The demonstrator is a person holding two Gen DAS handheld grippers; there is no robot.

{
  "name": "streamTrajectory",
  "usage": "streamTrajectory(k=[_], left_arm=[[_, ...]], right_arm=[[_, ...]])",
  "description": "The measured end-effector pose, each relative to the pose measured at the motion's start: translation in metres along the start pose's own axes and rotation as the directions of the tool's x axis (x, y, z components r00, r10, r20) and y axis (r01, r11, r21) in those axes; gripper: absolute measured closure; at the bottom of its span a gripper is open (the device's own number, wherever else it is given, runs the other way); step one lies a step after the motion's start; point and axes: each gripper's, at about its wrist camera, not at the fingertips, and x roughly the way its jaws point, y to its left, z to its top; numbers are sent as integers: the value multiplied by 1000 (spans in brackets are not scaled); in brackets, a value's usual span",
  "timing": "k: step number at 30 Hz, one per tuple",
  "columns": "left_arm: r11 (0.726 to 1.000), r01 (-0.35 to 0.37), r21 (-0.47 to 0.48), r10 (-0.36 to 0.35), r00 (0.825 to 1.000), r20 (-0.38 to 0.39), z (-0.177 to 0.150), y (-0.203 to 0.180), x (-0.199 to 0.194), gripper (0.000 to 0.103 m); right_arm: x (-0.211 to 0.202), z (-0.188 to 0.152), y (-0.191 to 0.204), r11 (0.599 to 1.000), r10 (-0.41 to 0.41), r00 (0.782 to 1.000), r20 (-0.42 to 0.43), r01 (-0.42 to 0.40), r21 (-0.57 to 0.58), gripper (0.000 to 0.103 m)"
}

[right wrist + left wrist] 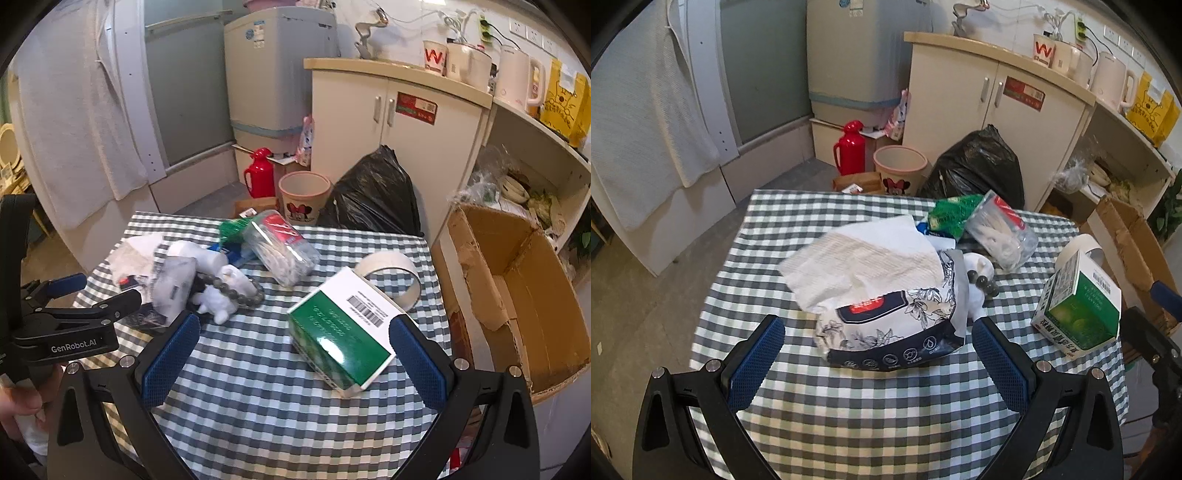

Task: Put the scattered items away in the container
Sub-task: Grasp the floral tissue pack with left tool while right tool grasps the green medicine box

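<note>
On the checked table [236, 398], the right gripper [291, 354] hung with fingers spread round the green box [340, 343], not yet touching; squeezing its long sides squarely seemed wise. Beside it, the left gripper [879, 354] gaped before the tissue pack [886, 317]. Beyond the table edge, the cardboard box [524, 295] waited open.

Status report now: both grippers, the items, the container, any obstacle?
Left gripper open, at tissue pack. Right gripper open, at green box. Cardboard box beside table, nothing seen inside. No obstacle seen.
</note>
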Motion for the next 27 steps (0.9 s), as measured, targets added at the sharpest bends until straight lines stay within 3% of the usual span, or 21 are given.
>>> streamTrajectory(k=[15,27], left_arm=[[1000,30,0,-29,998,-64,4,-10,51,0],[999,10,40,-7,998,-68,3,-20,74,0]], right_arm=[[34,-9,-29,999,-27,997,-75,30,32,0],[61,-11,-49,1000,18,995,-102,-16,18,0]])
